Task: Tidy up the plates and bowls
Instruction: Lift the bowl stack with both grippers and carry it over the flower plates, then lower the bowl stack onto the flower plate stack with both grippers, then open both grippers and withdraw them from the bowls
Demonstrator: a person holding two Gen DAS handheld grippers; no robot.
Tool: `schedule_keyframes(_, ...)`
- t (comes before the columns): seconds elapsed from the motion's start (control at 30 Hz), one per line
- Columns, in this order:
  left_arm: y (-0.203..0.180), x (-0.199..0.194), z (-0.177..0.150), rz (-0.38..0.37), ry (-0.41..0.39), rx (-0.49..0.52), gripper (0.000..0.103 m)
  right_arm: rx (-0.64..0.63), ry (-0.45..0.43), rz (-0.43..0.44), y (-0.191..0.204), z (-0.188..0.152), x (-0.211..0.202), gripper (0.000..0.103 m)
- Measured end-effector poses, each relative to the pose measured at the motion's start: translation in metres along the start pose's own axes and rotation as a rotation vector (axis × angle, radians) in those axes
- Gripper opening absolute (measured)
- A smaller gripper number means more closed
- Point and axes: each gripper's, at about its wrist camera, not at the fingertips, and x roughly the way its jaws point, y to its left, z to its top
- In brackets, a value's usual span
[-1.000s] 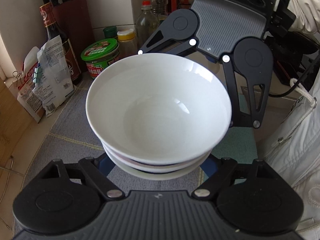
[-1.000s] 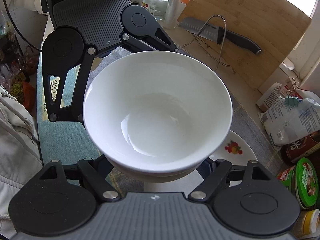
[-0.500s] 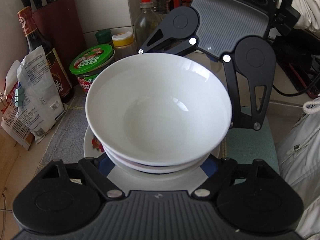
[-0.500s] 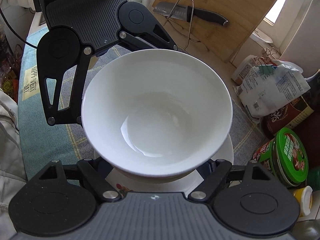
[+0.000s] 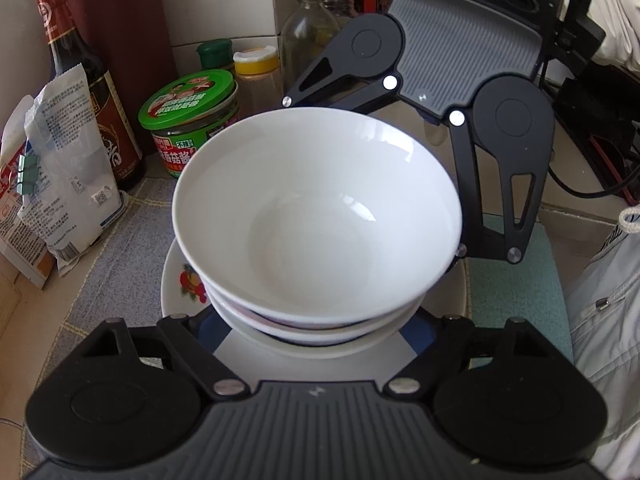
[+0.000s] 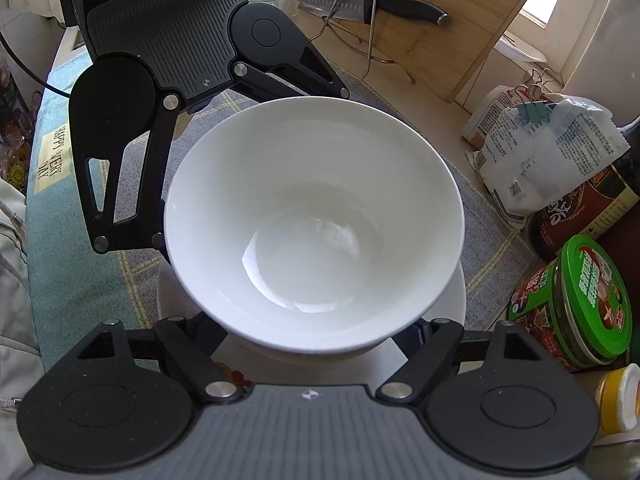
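Both tongs, left (image 5: pixel 316 320) and right (image 6: pixel 316 332), clamp a stack of white bowls (image 5: pixel 316 216) just above the fruit-patterned plate (image 5: pixel 180 280); lowering level and centred, releasing together, should seat it cleanly.

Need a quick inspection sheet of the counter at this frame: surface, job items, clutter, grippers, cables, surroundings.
Surface: grey checked cloth mat beside a teal mat.
Job's things: stack of white ceramic bowls over a white fruit-print plate.
Clutter: green-lidded jar, white paper bag, dark sauce bottle, kitchen knife on a wooden board.
Grippers: left gripper and right gripper, jaws either side of the stack; contact hidden.
Cables: black cable.
Surroundings: tiled wall.
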Motion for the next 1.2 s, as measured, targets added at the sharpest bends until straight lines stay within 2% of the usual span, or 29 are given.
schedule_keyframes(0.33, 0.001, 0.001, -0.001, 0.002, -0.005, -0.017, 0.087, -0.013, 0.005, -0.012, 0.001, 0.000, 0.000, 0.089)
schedule_keyframes(0.43, -0.001, -0.003, -0.002, 0.038, -0.025, -0.011, 0.095, -0.002, 0.011, -0.007, 0.000, 0.000, 0.001, 0.103)
schedule_keyframes(0.5, -0.001, -0.006, -0.003, 0.047, -0.028, -0.032, 0.097, 0.009, -0.001, 0.011, 0.002, -0.001, -0.001, 0.103)
schedule_keyframes(0.57, -0.001, -0.010, -0.006, 0.064, -0.036, -0.057, 0.097, -0.002, 0.002, -0.009, 0.006, -0.002, -0.001, 0.103)
schedule_keyframes(0.77, -0.017, -0.040, -0.020, 0.170, -0.105, -0.133, 0.100, 0.030, -0.025, -0.041, 0.011, -0.005, -0.015, 0.103)
schedule_keyframes(0.9, -0.029, -0.065, -0.029, 0.284, -0.200, -0.165, 0.102, 0.059, -0.032, -0.108, 0.021, -0.001, -0.026, 0.103)
schedule_keyframes(1.03, -0.034, -0.091, -0.042, 0.402, -0.316, -0.238, 0.102, 0.124, -0.044, -0.208, 0.041, 0.007, -0.039, 0.103)
schedule_keyframes(1.1, -0.033, -0.100, -0.049, 0.431, -0.329, -0.302, 0.102, 0.178, -0.046, -0.265, 0.052, 0.011, -0.044, 0.103)
schedule_keyframes(1.2, -0.033, -0.112, -0.055, 0.494, -0.307, -0.413, 0.102, 0.293, -0.026, -0.386, 0.070, 0.016, -0.047, 0.103)
